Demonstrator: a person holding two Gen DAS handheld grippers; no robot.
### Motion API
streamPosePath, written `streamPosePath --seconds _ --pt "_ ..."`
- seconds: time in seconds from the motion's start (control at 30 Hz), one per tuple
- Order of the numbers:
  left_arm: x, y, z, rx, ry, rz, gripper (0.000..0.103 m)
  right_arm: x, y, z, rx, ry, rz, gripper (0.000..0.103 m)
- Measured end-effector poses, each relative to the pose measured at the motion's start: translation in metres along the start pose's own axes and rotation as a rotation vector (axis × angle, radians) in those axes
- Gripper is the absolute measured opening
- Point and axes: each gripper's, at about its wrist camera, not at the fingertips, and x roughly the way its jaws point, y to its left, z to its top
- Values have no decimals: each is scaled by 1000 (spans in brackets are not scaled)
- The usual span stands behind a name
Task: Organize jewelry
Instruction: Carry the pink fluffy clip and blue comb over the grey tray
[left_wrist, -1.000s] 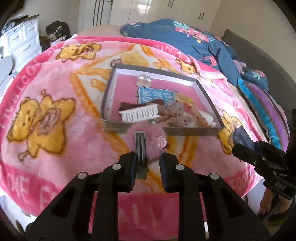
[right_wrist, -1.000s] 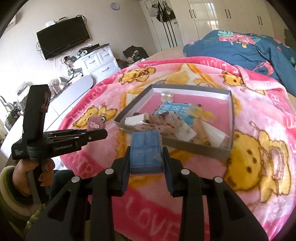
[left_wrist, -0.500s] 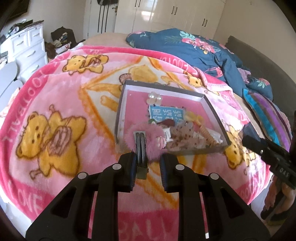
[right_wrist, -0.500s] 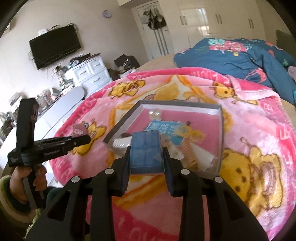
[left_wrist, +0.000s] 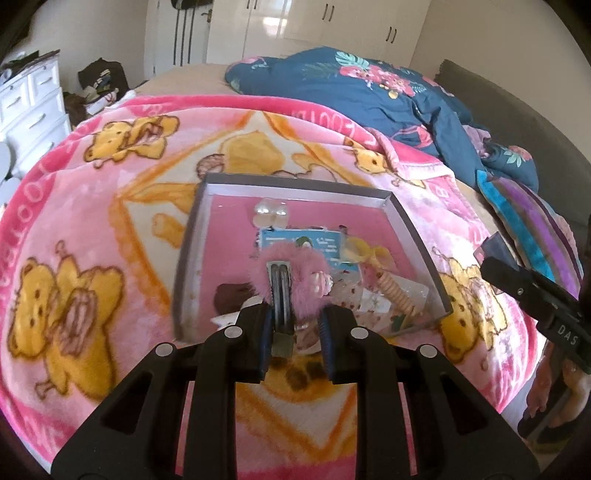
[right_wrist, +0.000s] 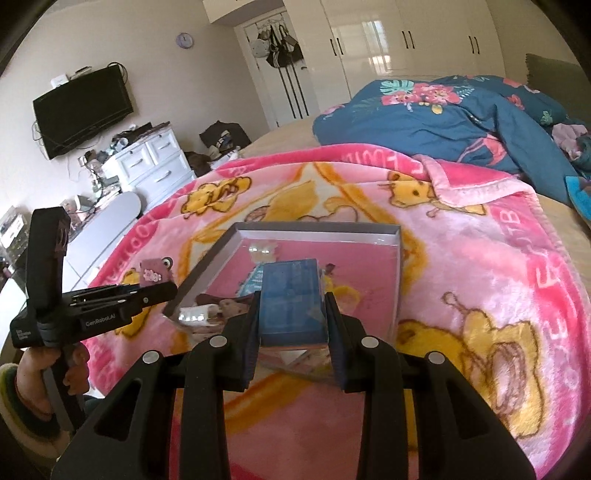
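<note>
Hair clip (left_wrist: 291, 284), fluffy pink, metal snap bar

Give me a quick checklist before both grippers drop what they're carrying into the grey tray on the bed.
1. Left gripper shut on the fluffy pink hair clip, gripping its metal bar: ok.
2. Right gripper shut on the blue box: ok.
3. Grey tray sits flat on the pink bear blanket: ok.
4. Bare pink floor free in the tray's far half: ok.
5. Near half crowded with a white comb, blue card and other pieces: not ok for a tidy drop.
6. Both items already past the near wall, over the tray: cannot tell.
</note>
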Motion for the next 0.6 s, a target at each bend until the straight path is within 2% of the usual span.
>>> streamPosePath --seconds 0.6 --pt "54 -32 3 40 85 -51 14 41 -32 -12 89 74 4 31"
